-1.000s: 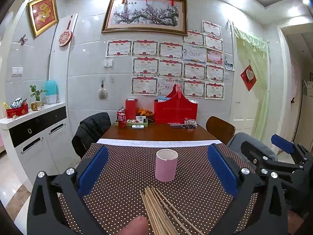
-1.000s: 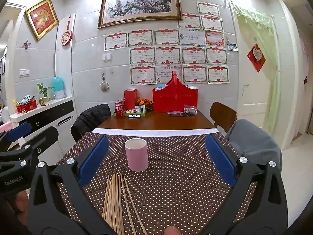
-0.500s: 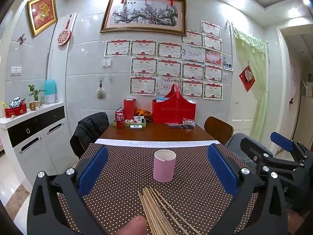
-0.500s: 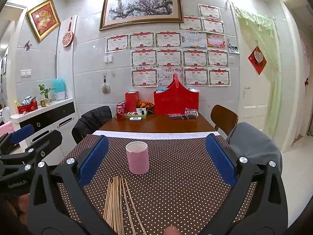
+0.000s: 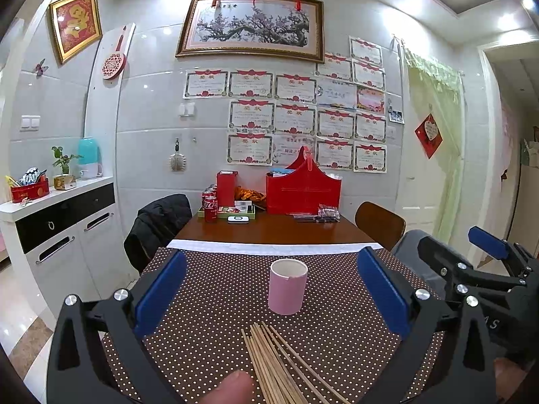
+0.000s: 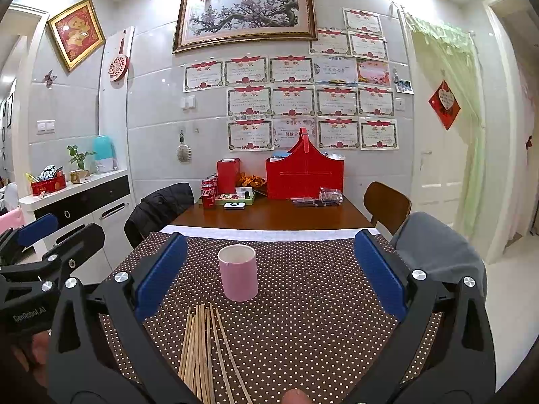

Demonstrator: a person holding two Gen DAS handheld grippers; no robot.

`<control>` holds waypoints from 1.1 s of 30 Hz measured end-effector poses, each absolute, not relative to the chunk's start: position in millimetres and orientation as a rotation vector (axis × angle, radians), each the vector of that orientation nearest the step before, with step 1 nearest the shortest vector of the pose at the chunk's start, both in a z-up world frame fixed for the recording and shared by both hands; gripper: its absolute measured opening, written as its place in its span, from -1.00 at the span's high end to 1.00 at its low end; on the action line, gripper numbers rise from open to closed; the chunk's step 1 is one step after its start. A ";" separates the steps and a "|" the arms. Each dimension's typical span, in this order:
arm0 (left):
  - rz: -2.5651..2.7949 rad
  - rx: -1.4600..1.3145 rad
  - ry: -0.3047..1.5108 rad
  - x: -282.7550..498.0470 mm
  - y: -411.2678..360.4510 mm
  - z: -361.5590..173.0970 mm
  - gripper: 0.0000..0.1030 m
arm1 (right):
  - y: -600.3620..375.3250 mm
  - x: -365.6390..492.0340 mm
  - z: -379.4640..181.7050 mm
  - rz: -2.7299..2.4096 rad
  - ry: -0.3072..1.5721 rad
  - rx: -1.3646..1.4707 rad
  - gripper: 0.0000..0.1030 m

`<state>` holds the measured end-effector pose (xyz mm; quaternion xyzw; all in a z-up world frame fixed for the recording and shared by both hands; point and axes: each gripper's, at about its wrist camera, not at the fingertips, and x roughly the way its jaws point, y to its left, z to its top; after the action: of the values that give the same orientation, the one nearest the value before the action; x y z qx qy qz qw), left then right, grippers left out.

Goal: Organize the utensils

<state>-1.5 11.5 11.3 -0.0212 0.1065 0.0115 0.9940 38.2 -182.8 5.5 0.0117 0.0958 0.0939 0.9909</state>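
On the dotted cloth at the near end of the table, a pink cup stands upright with its mouth open, and a bundle of chopsticks lies flat just in front of it, tips fanned slightly toward the cup but apart from it. From the left wrist camera, the left gripper hangs above the cloth with its blue pads spread wide, the cup and chopsticks framed between them, nothing held. A fingertip shows at the bottom edge, just left of the chopsticks. The right gripper sits off to the right, near a grey-draped chair; its jaws look parted, though only one side shows from this angle. The right wrist view confirms it: the right gripper has its pads wide apart and empty, with the cup a little left of centre and the chopsticks nearer the left pad. The left gripper appears at the left edge. Beyond the cloth, a red basket and cola cans stand at the table's far end by the wall
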 end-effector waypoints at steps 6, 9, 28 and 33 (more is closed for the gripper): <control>0.026 -0.040 0.223 0.6 11.5 9.3 -0.93 | -182.9 38.8 5.3 0.190 0.192 0.022 -0.89; 0.031 -0.042 0.227 1.8 13.6 7.4 -0.93 | -182.2 39.9 3.6 0.191 0.195 0.020 -0.89; 0.153 0.010 0.650 70.2 55.9 -132.8 -0.93 | -193.9 107.1 -84.6 0.193 0.463 0.055 -0.89; 0.160 0.029 0.790 94.9 58.4 -180.6 -0.93 | -196.4 125.6 -114.6 0.198 0.548 0.061 -0.89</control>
<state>94.9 58.4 -180.6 0.0140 0.3844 0.0776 0.9198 125.6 -196.4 -114.6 0.0302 0.2700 0.0976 0.9574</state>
